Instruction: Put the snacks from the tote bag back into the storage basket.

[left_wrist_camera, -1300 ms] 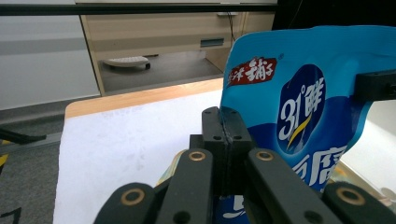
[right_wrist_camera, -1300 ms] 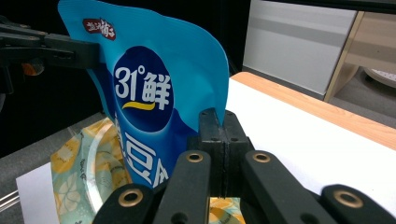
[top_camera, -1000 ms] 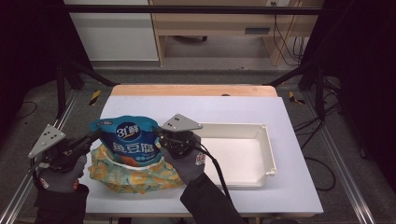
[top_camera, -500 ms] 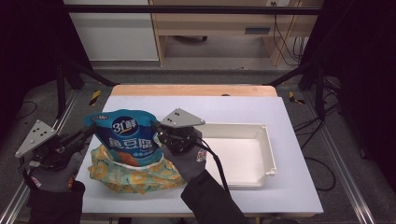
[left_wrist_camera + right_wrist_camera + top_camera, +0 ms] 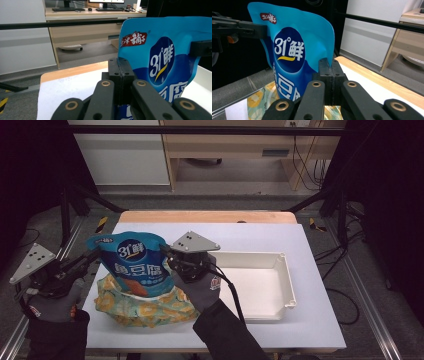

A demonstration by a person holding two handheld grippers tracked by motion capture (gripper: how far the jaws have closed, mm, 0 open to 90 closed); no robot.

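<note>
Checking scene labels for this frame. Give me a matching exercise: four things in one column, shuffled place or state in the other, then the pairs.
Things:
1. blue pouch
2. yellow patterned bag
3. white tray
4. left gripper

Place or state:
A. lies on the table, under the held item
B. jaws closed on one side edge of the pouch
C. bare inside, on the table's right part
D. held upright between both grippers

Pairs: 1-D, 2-A, 3-C, 4-B

The right gripper clamps the pouch's other side edge.
</note>
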